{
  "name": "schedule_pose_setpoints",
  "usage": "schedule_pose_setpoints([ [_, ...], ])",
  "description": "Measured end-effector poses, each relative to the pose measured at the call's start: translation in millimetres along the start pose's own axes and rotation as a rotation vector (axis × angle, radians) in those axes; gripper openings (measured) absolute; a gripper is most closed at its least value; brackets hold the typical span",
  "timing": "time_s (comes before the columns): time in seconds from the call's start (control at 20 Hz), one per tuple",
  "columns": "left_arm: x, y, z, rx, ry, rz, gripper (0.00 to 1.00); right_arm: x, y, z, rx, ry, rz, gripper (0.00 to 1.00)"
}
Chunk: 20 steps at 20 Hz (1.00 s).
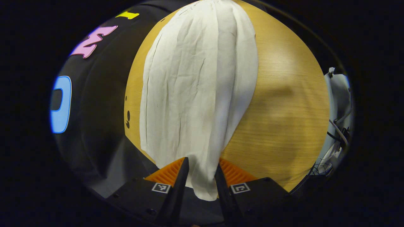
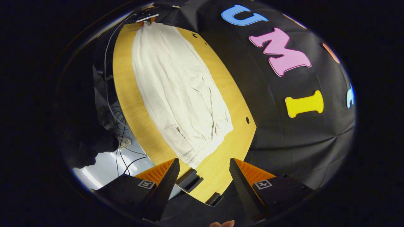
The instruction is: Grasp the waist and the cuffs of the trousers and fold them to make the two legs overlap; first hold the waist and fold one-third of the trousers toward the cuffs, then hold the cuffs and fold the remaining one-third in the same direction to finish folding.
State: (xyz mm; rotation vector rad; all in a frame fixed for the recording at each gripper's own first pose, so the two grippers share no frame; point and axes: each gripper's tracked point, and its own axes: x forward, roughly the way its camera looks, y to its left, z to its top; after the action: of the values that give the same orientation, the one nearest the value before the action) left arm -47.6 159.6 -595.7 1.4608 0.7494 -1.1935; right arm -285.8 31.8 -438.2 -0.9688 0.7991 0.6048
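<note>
White trousers [image 1: 195, 94] lie stretched lengthwise on the wooden table [image 1: 284, 110]. In the left gripper view one end of the cloth runs down between the fingers of my left gripper [image 1: 202, 160], which is shut on it at the table's edge. In the right gripper view the trousers [image 2: 176, 91] show their gathered waist [image 2: 205, 145] at the near end. My right gripper [image 2: 204, 162] hovers open just short of that waist, with nothing between its fingers. At the far end of the table the left gripper [image 2: 146, 17] holds the cuff end.
Black clamps [image 2: 189, 181] sit on the table's near edge below the right gripper. Cables [image 2: 118, 119] trail over the pale floor left of the table. The black cloth wall [image 2: 284, 132] borders the table's right side. More cables and white gear [image 1: 337, 104] stand off the table's right side in the left gripper view.
</note>
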Motion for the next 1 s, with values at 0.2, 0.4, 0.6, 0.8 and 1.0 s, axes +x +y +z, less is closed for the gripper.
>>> schedule_pose_setpoints([
  [0.2, 3.1, -7.3, -1.4, -0.035, 0.032, -0.058, 0.14, 27.1, 6.8, -18.1, -0.059, 0.012, 0.059, 0.98],
  [0.4, 3.1, -9.2, -1.6, -0.04, 0.053, -0.039, 0.08, 66.8, 22.0, -36.5, -0.163, 0.044, 0.096, 0.97],
  [0.6, 3.3, -9.6, 0.1, -0.054, 0.061, -0.05, 0.06, 89.1, 21.7, -57.0, -0.218, 0.055, 0.109, 0.97],
  [0.8, 4.3, -9.6, 2.9, -0.054, 0.061, -0.079, 0.06, 116.7, 2.6, -38.8, -0.373, -0.029, 0.06, 0.97],
  [1.0, 3.4, -9.7, 1.5, -0.074, 0.08, -0.098, 0.06, 134.0, 7.2, -30.2, -0.455, -0.086, 0.141, 0.9],
])
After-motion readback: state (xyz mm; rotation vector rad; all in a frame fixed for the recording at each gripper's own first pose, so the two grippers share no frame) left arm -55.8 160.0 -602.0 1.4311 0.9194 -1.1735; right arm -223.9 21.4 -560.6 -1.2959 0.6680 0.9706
